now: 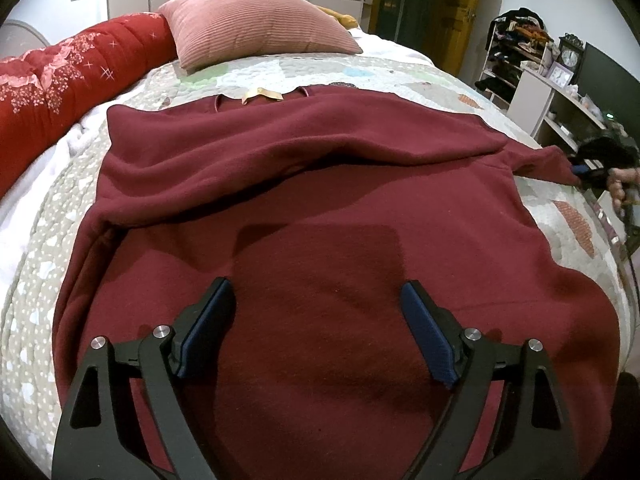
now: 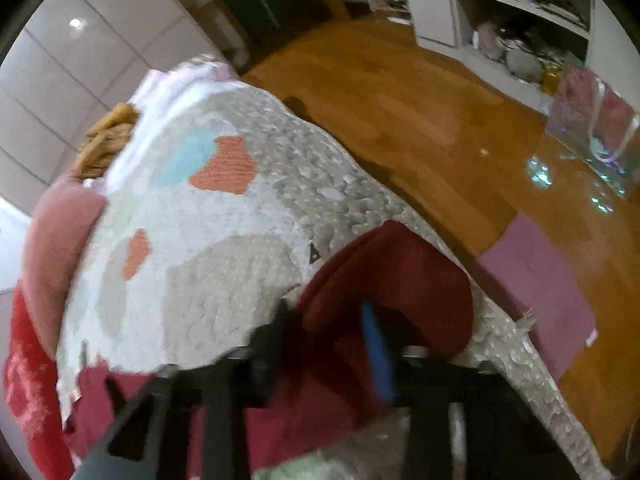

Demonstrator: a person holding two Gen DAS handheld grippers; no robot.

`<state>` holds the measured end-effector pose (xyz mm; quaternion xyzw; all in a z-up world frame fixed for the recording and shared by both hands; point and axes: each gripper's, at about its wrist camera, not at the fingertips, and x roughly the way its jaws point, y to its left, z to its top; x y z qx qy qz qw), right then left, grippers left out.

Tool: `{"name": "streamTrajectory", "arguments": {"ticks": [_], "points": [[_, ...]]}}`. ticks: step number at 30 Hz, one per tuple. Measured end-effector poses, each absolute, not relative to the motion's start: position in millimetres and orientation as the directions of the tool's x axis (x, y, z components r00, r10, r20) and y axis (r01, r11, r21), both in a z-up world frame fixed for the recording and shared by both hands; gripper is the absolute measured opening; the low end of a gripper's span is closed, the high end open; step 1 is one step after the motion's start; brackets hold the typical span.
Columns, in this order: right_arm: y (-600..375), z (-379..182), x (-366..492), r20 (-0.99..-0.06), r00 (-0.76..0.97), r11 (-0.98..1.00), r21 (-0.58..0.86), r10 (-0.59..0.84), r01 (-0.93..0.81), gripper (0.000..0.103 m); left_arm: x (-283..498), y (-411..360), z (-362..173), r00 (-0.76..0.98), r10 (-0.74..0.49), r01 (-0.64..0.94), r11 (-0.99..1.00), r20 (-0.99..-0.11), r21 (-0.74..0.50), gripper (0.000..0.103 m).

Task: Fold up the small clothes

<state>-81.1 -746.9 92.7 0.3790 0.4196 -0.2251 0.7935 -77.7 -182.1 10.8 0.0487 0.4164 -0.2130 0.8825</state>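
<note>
Left gripper (image 1: 316, 328) wide open, nothing between its jaws, sweater (image 1: 320, 200) spread on the bed (image 1: 36, 280) just below. Right gripper (image 2: 332, 320) clamped on its sleeve (image 2: 392, 280) at the bed edge.

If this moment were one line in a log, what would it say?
left gripper: open over sweater | right gripper: shut on sleeve cuff | bed quilt underneath

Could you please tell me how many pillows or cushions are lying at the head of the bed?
2: a pink pillow at the middle, and a long red bolster to its left. Others may be hidden behind them.
</note>
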Motion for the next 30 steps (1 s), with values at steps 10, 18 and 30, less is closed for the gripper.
{"name": "streamTrajectory", "arguments": {"ticks": [10,18,30], "points": [[-696.2,199.2,-99.0,-0.554,0.83,0.694,0.622,0.064,0.362,0.007,-80.1,-171.1,20.3,0.562,-0.379,0.41,0.9,-0.735,-0.15,0.086],[-536.5,249.5,-11.0,-0.448,0.81,0.809,0.585,0.379,-0.054,0.007,-85.8,-131.6,62.7,0.66,-0.319,0.375,0.925,-0.68,-0.07,0.086],[-291.4,118.7,71.4,-0.705,0.407,0.811,0.459,0.581,-0.362,0.018,-40.9,-39.1,75.6,0.664,-0.334,0.178,0.94,-0.669,-0.293,0.086]]}}
